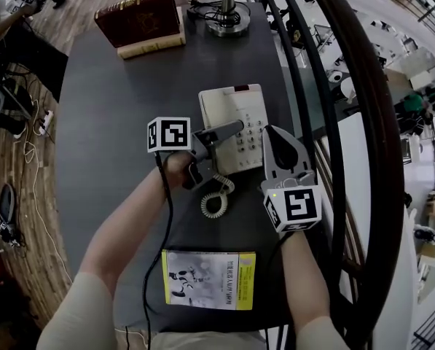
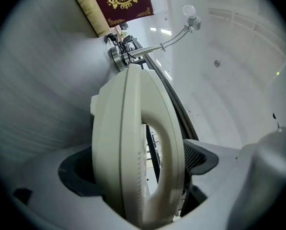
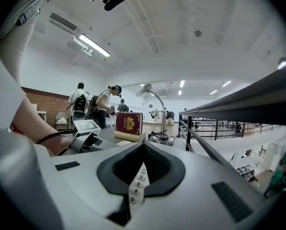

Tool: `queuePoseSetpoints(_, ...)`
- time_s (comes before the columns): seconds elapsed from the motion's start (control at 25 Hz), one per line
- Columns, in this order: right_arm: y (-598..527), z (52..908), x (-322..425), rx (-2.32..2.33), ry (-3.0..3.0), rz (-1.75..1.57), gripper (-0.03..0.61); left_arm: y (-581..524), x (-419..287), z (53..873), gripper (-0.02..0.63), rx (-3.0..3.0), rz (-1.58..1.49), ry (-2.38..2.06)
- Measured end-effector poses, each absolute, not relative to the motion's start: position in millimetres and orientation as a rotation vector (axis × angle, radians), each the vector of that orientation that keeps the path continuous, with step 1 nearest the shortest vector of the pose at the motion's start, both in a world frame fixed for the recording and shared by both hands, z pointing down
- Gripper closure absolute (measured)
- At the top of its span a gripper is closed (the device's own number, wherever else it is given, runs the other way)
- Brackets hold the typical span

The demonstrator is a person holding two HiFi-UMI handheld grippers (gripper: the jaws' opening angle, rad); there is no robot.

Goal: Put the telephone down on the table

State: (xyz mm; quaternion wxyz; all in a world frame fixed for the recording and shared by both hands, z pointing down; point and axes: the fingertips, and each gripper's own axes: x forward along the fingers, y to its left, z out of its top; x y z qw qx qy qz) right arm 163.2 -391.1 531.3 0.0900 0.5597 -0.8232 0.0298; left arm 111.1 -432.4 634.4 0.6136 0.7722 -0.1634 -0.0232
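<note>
A cream telephone base with a keypad lies on the dark table. My left gripper is shut on the cream handset, which sits across the base's left side in the head view; whether it touches the base I cannot tell. The coiled cord hangs down from it toward me. My right gripper lies at the base's right edge with its jaws shut. In the right gripper view a thin strip of keypad shows in the slit between them.
A dark red book and a lamp base stand at the table's far end. A yellow-edged booklet lies at the near edge. A dark curved railing runs close along the table's right side. People stand in the room beyond.
</note>
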Motion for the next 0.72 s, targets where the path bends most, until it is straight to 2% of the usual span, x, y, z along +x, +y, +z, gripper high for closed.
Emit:
queuePoseSetpoints(0.28,-379,537,161,1.651,-2.440,0.110,0.577,-430,111,641,0.114,1.773,0.013,-0.413)
queuePoseSetpoints(0.72,-363,531,171,1.679,-2.420,0.138,0.577,-429,96,661,0.107,1.724,0.353,-0.636)
